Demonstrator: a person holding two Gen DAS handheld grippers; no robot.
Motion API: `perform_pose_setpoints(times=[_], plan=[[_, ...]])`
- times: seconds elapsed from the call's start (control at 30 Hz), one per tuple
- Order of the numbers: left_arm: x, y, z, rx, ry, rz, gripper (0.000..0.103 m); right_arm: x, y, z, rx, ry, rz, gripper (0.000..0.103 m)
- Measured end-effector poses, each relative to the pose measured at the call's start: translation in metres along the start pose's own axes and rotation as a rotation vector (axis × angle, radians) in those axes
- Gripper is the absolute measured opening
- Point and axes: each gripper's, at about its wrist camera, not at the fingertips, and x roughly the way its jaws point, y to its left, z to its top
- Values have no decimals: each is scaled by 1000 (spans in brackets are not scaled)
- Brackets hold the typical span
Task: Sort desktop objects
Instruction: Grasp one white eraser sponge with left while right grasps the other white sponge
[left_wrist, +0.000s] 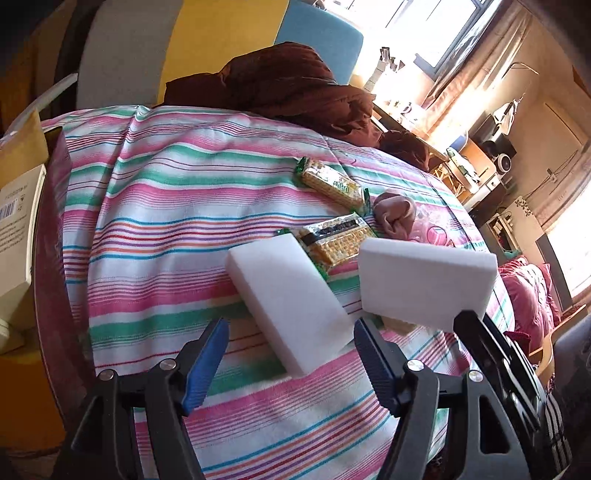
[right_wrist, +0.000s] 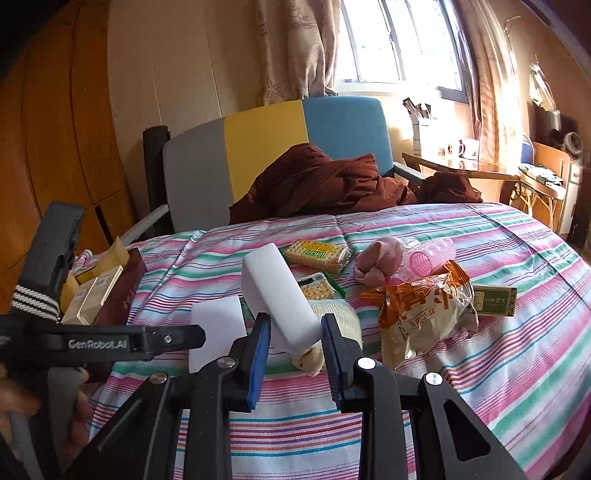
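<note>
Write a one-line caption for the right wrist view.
Right gripper clamps a white sponge block above the striped tablecloth, snack packets scattered beyond.

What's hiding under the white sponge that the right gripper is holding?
Under the held sponge lies a pale yellow netted thing on the striped cloth, and a cracker packet peeks out behind. The sponge and right gripper cover the rest, so I cannot tell what it is.
</note>
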Motion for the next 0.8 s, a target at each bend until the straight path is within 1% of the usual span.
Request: perform_pose_setpoints(times=[0.07, 0.17, 0.2, 0.3, 0.4, 0.47, 0.5, 0.53, 0.6, 0.7, 0.8], plan=[[6, -10, 4, 22, 13, 47, 74, -3, -5, -1, 18, -8, 12, 29], [14, -22, 5, 38, 35, 89, 77, -3, -14, -4, 53, -15, 29, 29], [18, -25, 5, 49, 39, 110, 79, -3, -16, -4, 63, -18, 34, 29], [29, -31, 5, 67, 48, 167, 80, -3, -22, -6, 85, -27, 47, 29], [38, -26, 3, 60, 68, 182, 79, -5, -28, -7, 102, -35, 55, 29], [38, -19, 1, 54, 65, 169, 79, -5, -31, -8, 111, -36, 66, 29], [36, -17, 0, 52, 65, 158, 75, -5, -32, -8, 113, -35, 72, 29], [33, -15, 0, 55, 66, 147, 68, -5, -31, -9, 112, -33, 77, 29], [26, -14, -1, 90, 70, 141, 60, -6, -29, -9, 111, -28, 93, 29], [16, -11, -6, 157, 73, 153, 53, -8, -24, -8, 109, -23, 118, 29], [9, -2, -8, 169, 78, 147, 51, -10, -16, -7, 91, -17, 125, 29]])
